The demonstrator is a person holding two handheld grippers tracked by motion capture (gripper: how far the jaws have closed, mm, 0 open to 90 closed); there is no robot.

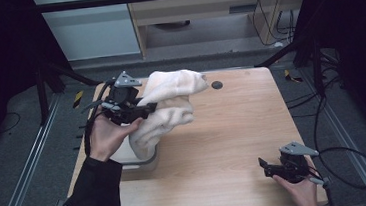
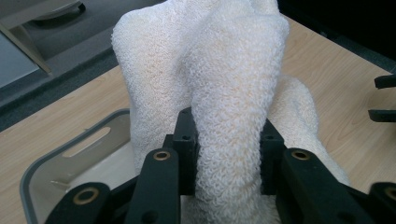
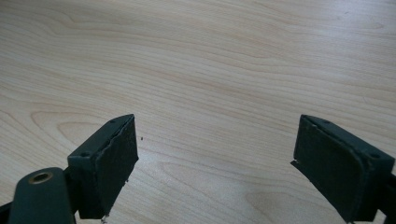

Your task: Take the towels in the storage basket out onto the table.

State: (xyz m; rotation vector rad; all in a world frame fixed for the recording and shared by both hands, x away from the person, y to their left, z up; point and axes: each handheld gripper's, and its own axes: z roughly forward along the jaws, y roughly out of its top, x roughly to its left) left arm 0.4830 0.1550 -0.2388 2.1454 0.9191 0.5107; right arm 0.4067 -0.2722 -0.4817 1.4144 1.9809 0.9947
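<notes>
Black jaws of the left tongs [image 2: 229,154] are pinching a thick fold of the cream towel [image 2: 219,93], clamped tight on the terry cloth. In the high view the towel [image 1: 171,101] is hanging in the air from the left tongs [image 1: 146,108], its bulk draping down toward the pale bin [image 1: 143,161] that is sitting at the left edge of the surface [image 1: 225,144]; whether the lowest fold is touching the bin's rim I cannot tell. From the left gripper view the bin [image 2: 56,172] is lying open just below and to one side of the cloth. The step in hand looks like lifting the towel out of the bin toward the open wood. Next, the left hand [image 1: 104,137] would need to be carrying the cloth clear and lowering it flat. The right tongs [image 3: 215,154] are standing wide apart, empty, resting low near the surface's near right corner [image 1: 272,168], well apart from the towel.
</notes>
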